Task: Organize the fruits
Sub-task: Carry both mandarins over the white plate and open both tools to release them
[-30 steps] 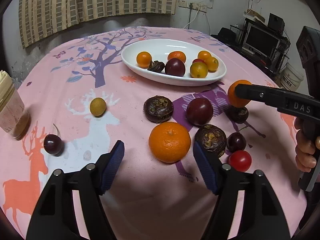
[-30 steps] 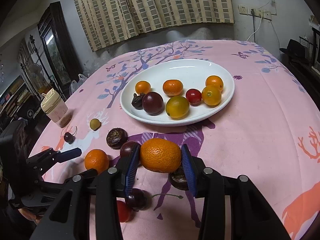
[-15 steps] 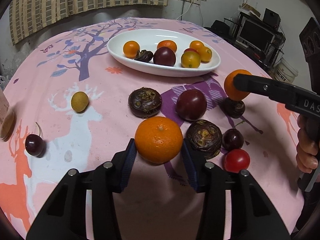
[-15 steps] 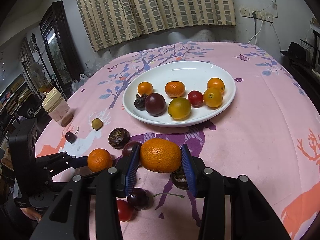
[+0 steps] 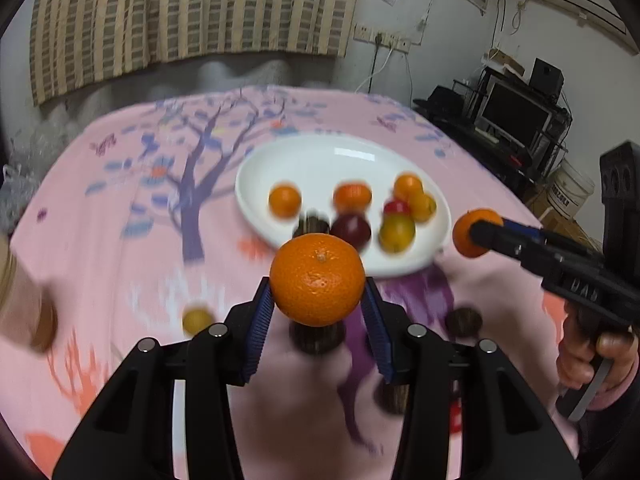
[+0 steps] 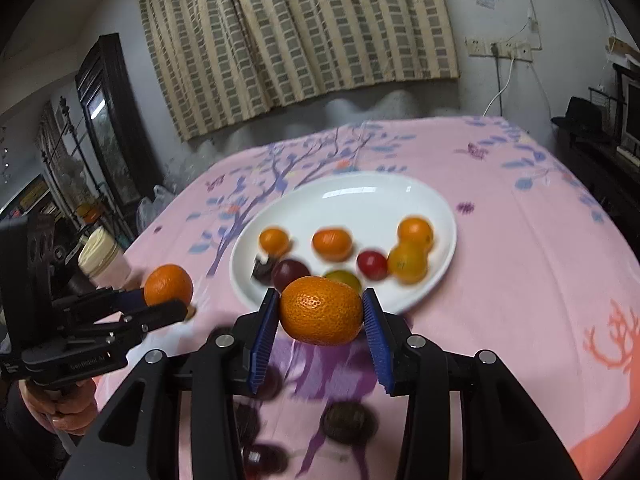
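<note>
My left gripper (image 5: 318, 294) is shut on a round orange (image 5: 318, 279) and holds it in the air above the pink tablecloth. My right gripper (image 6: 320, 312) is shut on a second orange (image 6: 322, 310), also lifted. Each gripper shows in the other's view: the right one (image 5: 474, 234) at the right with its orange (image 5: 466, 236), the left one (image 6: 172, 300) at the left with its orange (image 6: 168, 284). Just beyond both stands the white oval plate (image 5: 344, 152) (image 6: 360, 196), holding several small oranges, a plum and a red tomato.
Dark passion fruits (image 6: 348, 420), a cherry (image 6: 260, 456) and a small yellow fruit (image 5: 196, 320) lie blurred on the cloth under the grippers. A lidded jar (image 6: 102, 256) stands at the table's left edge. A hand (image 5: 600, 360) grips the right handle. A monitor and shelves stand to the right.
My left gripper shut on the orange and lifted it off the cloth toward the plate. The right gripper, holding its orange, rose a little and came nearer the plate.
</note>
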The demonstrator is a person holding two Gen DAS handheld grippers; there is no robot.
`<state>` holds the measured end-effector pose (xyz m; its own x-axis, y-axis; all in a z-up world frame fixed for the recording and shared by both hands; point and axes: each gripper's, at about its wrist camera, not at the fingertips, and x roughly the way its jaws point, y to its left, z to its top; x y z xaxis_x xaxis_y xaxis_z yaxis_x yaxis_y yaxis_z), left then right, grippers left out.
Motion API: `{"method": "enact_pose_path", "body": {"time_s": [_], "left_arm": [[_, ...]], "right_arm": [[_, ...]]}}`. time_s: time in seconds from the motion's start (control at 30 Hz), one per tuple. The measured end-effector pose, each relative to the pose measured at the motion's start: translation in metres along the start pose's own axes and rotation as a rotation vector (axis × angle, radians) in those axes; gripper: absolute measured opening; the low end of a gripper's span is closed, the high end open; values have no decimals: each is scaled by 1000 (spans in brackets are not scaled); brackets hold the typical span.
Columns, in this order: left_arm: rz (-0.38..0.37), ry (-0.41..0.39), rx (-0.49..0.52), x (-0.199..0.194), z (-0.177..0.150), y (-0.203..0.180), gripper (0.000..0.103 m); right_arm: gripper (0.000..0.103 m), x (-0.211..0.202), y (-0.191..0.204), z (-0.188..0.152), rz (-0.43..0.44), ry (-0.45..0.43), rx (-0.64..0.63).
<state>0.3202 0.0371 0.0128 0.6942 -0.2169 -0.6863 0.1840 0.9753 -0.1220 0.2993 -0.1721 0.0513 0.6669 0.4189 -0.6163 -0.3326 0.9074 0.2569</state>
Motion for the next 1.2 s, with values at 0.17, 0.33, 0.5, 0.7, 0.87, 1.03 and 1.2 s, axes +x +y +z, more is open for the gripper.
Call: {"method": "enact_pose_path", "body": {"time_s": [0.17, 0.33, 0.5, 0.7, 0.87, 1.03, 1.2], "left_arm": [[-5, 21, 5, 47, 56, -3, 44], [5, 82, 7, 95, 77, -4, 44], [26, 147, 4, 120, 77, -6, 47], [77, 20, 3, 61, 73, 7, 87], [112, -33, -63, -5, 41, 32, 93], [126, -69, -90, -47, -23, 39, 96], [99, -28, -111, -49, -65, 44, 96]], "right_arm": [[43, 40, -17, 28, -40, -8, 34], [43, 77, -34, 34, -48, 38, 57], [45, 86, -35, 33, -42, 35, 39], [57, 55, -21, 30, -25, -9, -7], [58, 23, 4, 7, -1, 16, -55], [58, -17, 33, -39, -24, 74, -100], [58, -46, 51, -89, -41, 124, -28]]}}
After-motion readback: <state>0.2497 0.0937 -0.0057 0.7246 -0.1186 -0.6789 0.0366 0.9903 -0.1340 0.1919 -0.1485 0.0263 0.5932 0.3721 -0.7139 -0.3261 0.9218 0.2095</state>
